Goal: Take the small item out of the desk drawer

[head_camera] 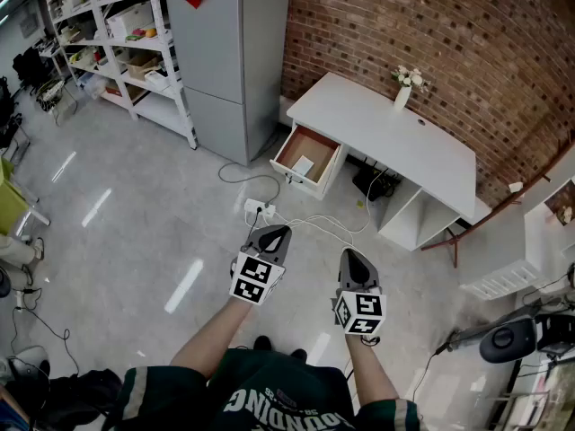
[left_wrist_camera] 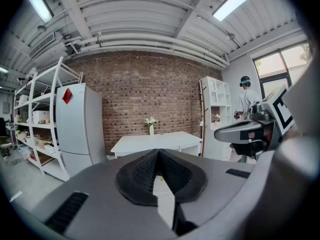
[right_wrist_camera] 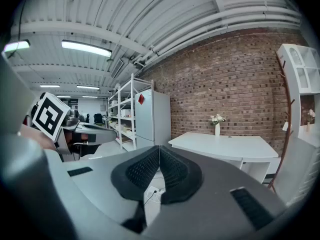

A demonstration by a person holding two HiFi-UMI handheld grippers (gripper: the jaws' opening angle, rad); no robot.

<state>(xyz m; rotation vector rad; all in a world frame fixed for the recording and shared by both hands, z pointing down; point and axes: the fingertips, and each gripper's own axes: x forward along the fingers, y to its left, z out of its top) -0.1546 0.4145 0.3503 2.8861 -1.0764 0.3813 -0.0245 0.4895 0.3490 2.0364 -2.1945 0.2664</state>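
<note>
Standing well back from the surface (head_camera: 386, 133); open grey floor (head_camera: 135, 214) lies between the person and it, widest toward 9 o'clock.

Edges: the desk drawer (head_camera: 310, 155) is pulled out at the surface's left end, at 12 o'clock from the grippers, and its front juts over the floor. The small item (head_camera: 302, 166), pale and flat, lies inside on the drawer bottom, well apart from both grippers.

Obstacles: a power strip (head_camera: 259, 209) and white cables (head_camera: 328, 224) lie on the floor between drawer and grippers, just ahead of the left tips.

Grippers: the left hand-held gripper (head_camera: 277, 233) has its jaws clenched together with nothing between them. The right hand-held gripper (head_camera: 349, 255) is likewise clenched and empty. They are side by side over the floor, near each other, not touching.

Room: the surface top is white, and a vase of flowers (head_camera: 406, 88) stands near its back edge by the brick wall (head_camera: 431, 34). A grey refrigerator (head_camera: 229, 52) stands at 11 o'clock, near the drawer. A shelving rack (head_camera: 126, 34) is at 10 o'clock and a white shelf unit (head_camera: 503, 281) at 3 o'clock.
</note>
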